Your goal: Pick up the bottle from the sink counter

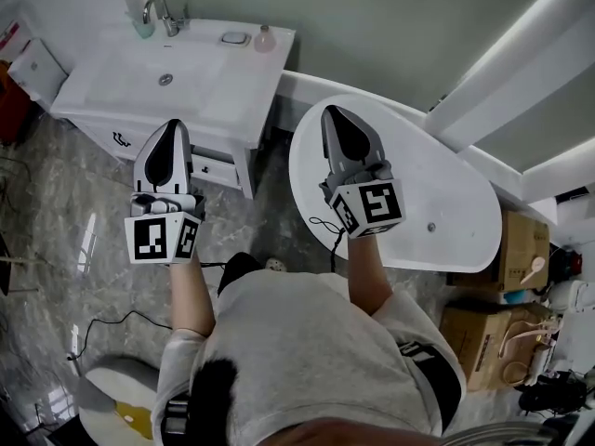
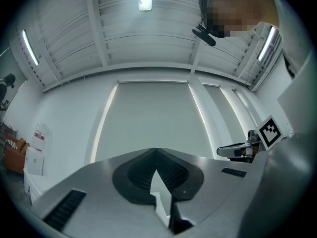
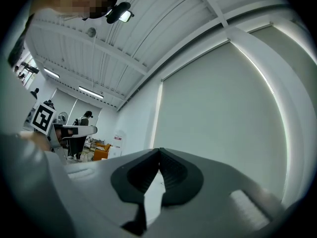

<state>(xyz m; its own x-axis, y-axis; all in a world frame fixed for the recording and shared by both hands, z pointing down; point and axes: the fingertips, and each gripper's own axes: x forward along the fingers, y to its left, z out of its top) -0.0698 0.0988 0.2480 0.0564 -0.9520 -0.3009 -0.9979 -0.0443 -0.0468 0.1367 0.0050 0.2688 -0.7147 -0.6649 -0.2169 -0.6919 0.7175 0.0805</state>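
A small pinkish bottle [image 1: 265,38] stands on the back right corner of the white sink counter [image 1: 209,86], in the head view's upper left. My left gripper [image 1: 171,124] is held in front of the counter's front edge, well short of the bottle, its tips together and empty. My right gripper [image 1: 333,110] hovers over the left end of an oval white table, to the right of the counter, jaws also closed on nothing. Both gripper views point upward at wall and ceiling: the left gripper [image 2: 156,150] and the right gripper [image 3: 159,150] show tips meeting. No bottle appears there.
A faucet [image 1: 163,12], a green cup [image 1: 141,27] and a soap dish [image 1: 234,37] line the counter's back. The oval white table [image 1: 437,203] stands to the right, cardboard boxes [image 1: 521,249] beyond it. Cables [image 1: 112,323] lie on the marble floor.
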